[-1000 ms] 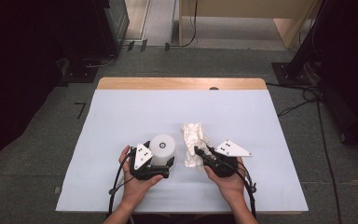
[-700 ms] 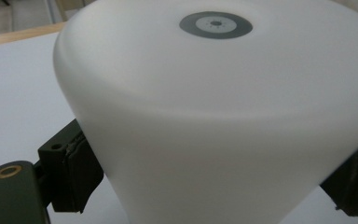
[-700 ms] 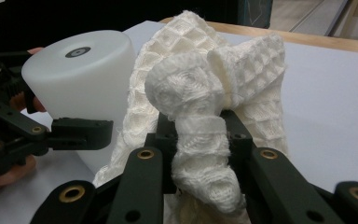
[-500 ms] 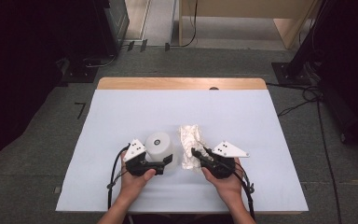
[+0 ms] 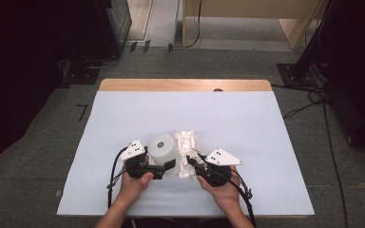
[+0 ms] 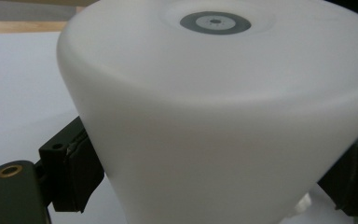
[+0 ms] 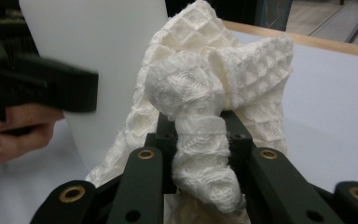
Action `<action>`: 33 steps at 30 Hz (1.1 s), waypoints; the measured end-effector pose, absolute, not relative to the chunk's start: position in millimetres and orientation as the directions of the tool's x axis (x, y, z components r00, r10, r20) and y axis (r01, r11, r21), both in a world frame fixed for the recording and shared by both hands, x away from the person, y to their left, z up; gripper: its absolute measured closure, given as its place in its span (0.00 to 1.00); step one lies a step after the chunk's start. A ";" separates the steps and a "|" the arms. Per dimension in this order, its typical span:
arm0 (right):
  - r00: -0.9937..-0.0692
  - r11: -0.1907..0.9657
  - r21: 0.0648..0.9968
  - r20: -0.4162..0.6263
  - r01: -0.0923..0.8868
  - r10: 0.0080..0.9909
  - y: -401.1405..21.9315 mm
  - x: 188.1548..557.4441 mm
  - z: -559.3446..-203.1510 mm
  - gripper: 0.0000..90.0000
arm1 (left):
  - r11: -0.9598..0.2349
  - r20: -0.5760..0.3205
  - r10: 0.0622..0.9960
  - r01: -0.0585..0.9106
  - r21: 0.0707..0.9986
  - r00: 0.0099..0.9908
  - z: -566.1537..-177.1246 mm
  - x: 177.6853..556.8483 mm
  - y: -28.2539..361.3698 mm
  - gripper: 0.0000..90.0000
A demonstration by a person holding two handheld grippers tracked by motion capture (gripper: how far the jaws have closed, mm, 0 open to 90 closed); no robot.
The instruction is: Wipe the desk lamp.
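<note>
A white cup [image 5: 164, 148] stands upside down on the white table cover [image 5: 266, 133], a grey ring on its top. My left gripper [image 5: 165, 161] comes at it from the left, and its jaws have just been closing on the cup's lower part. In the left gripper view the cup [image 6: 214, 116] sits between the black pads [image 6: 74, 172], which press on its sides. A crumpled white waffle cloth [image 5: 185, 145] lies right beside the cup. My right gripper [image 5: 191, 160] is shut on the cloth [image 7: 200, 93], bunched between its jaws [image 7: 199, 140].
The right gripper view has the cup [image 7: 107, 56] and the left gripper [image 7: 42, 88] close on the left of the cloth. A wooden table edge [image 5: 185, 84] runs along the far side. Dark equipment and cables [image 5: 313, 95] stand on the floor beyond.
The left gripper's jaws, wide around the cup a second ago, have closed onto it, and that hand has shifted slightly left. The right gripper and cloth have stayed put.
</note>
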State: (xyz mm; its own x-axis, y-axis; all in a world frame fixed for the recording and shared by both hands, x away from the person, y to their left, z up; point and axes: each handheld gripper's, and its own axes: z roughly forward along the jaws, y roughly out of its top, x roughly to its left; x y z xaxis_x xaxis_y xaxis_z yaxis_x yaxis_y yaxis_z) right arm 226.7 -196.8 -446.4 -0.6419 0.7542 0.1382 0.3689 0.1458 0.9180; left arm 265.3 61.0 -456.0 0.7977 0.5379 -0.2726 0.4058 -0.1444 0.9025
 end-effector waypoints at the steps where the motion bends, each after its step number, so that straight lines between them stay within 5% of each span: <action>1: -0.642 0.144 0.922 0.132 0.359 0.755 -197.9 226.0 -444.7 0.82 | -0.163 -0.260 0.537 0.401 0.901 0.803 -456.5 264.2 58.4 0.10; 10: -0.653 0.163 0.950 0.053 0.266 0.756 -203.6 219.3 -427.7 0.82 | -0.238 -0.221 0.520 0.389 0.890 0.825 -461.0 261.7 47.3 0.10; 26: -0.694 0.240 0.903 0.084 0.356 0.715 -184.9 226.7 -458.5 0.82 | -0.131 -0.258 0.587 0.404 0.905 0.768 -448.7 272.3 78.1 0.10; 33: -0.684 0.224 0.910 0.084 0.349 0.725 -187.9 226.2 -453.9 0.82 | -0.220 -0.173 0.594 0.366 0.904 0.786 -453.4 268.1 65.7 0.10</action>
State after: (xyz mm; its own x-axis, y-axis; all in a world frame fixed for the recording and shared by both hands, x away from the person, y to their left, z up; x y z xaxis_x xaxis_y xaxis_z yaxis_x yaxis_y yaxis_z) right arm 226.2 -187.9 -453.9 -0.6836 0.7250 0.0840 0.3489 0.2236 0.9101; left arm 268.1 65.7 -453.4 0.7859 0.5935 -0.1735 0.3659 -0.2202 0.9042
